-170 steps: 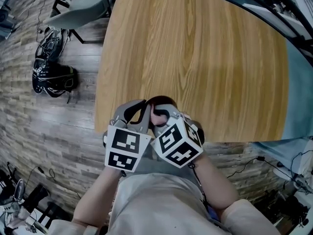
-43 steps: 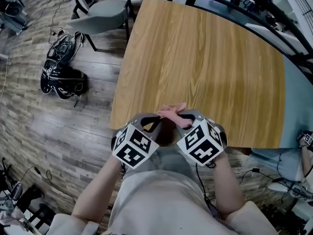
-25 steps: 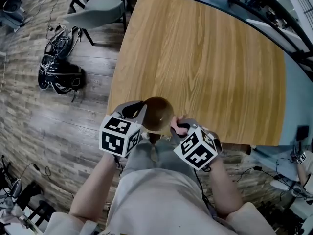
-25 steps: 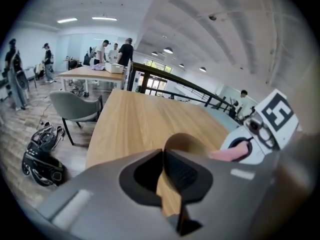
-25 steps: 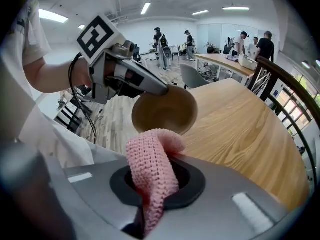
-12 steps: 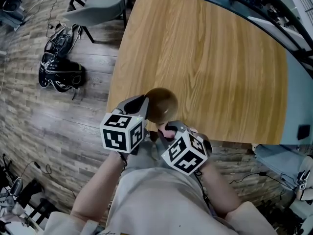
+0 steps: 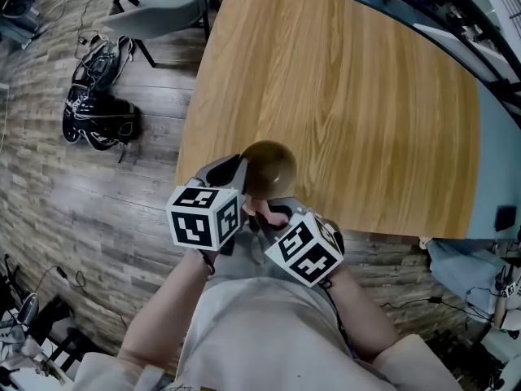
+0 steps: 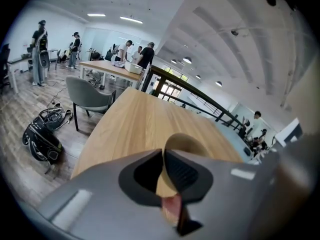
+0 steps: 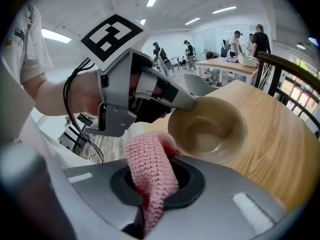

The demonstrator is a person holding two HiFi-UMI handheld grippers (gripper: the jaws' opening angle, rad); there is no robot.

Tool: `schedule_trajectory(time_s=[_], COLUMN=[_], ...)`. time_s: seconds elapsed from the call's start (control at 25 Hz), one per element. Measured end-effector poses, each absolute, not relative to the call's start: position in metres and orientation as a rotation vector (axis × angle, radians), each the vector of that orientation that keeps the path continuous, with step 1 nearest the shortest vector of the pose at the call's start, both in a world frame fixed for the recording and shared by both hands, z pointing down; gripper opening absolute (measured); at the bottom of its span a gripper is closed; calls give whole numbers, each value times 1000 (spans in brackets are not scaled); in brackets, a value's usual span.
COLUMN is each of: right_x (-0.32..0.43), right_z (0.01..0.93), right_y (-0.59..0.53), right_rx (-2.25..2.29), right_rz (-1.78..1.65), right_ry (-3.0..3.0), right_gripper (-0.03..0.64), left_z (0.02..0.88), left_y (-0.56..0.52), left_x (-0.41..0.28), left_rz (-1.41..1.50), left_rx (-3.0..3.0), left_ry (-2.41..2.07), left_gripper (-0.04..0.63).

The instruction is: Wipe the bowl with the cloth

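A tan bowl (image 7: 274,164) hangs over the near edge of the wooden table (image 7: 350,88). My left gripper (image 7: 242,172) pinches its rim; the jaws are opening slightly, with the rim still pressed between the pads. The left gripper view has the rim (image 8: 184,143) running up from the jaws of the left gripper (image 8: 163,159). My right gripper (image 7: 269,213) is shut on a pink knitted cloth (image 9: 149,170), just below and in front of the bowl. From the right gripper view I look into the bowl's (image 9: 210,129) hollow, and the cloth's tip is beside its near rim.
A grey chair (image 7: 159,8) stands off the table's far left corner, with a black bag (image 7: 98,119) on the plank floor beside it. A dark railing (image 7: 456,15) runs past the table's far right. People stand at distant tables (image 8: 107,66).
Over the last second my right gripper with the cloth has moved left, close under the bowl. The left gripper and the bowl have shifted slightly right and farther over the table.
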State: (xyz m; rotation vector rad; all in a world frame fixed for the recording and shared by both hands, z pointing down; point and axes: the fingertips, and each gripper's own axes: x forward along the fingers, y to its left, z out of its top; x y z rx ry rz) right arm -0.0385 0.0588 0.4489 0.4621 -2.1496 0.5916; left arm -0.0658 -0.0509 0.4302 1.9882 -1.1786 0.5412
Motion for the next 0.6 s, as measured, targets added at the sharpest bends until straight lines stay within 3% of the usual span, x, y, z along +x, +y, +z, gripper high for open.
schedule_trajectory(time_s=[0.6], right_x=[26], right_z=[467], right_y=[9], right_rx=[667], right_rz=[573], right_ry=[-2027], right_gripper=[26], left_z=[447], left_y=[-52], left_x=[-70], left_rz=[670], left_rx=[2029], left_ry=[-1082], left_gripper=[14])
